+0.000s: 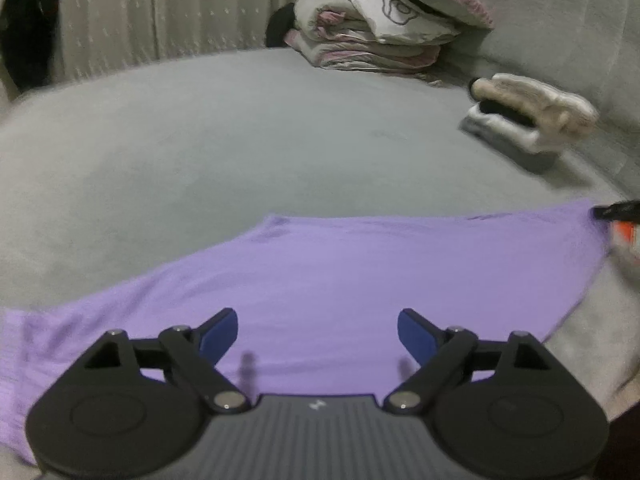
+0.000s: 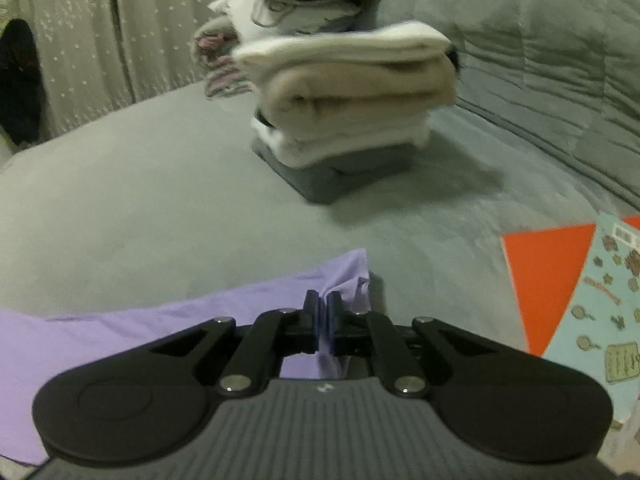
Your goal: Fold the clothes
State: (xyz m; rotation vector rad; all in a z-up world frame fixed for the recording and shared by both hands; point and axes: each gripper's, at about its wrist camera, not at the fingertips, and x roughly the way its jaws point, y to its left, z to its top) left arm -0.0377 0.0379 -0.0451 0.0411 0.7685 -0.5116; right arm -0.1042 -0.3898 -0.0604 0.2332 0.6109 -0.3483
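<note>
The purple garment [image 1: 340,280] lies flat on the grey bed [image 1: 240,140]. The left gripper [image 1: 318,334] hangs released above it; the right gripper [image 2: 323,306] pinches its corner. Folded clothes [image 2: 344,96] sit at twelve o'clock.

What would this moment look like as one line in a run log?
task: fold clothes | left gripper: open over purple garment | right gripper: shut on garment corner | folded stack: on bed
</note>
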